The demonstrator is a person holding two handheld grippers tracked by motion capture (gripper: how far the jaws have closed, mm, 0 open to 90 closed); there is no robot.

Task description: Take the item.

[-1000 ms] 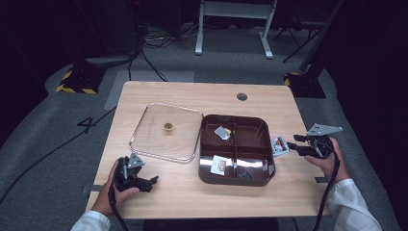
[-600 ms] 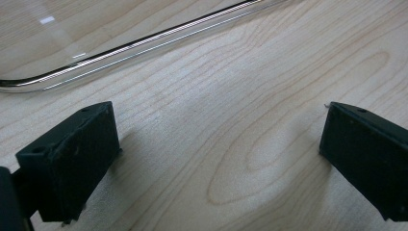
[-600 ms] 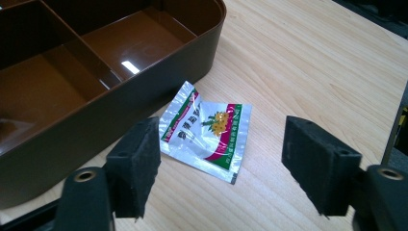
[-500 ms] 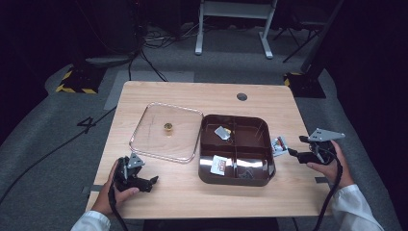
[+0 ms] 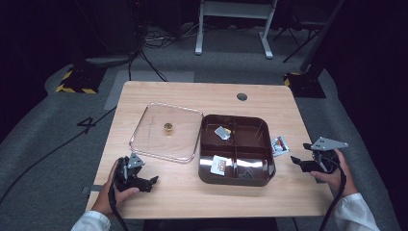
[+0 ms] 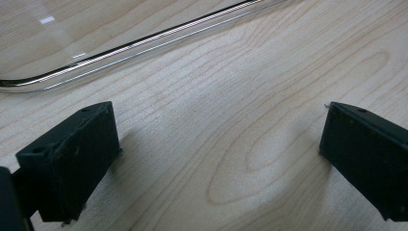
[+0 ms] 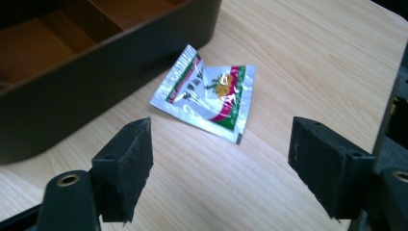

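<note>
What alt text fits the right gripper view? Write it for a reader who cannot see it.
A crinkled foil sachet printed in red and green lies flat on the wooden table, just ahead of the open right gripper, whose two black fingers stand wide apart and hold nothing. The dark brown tray's wall runs along the upper left, beside the sachet.
</note>
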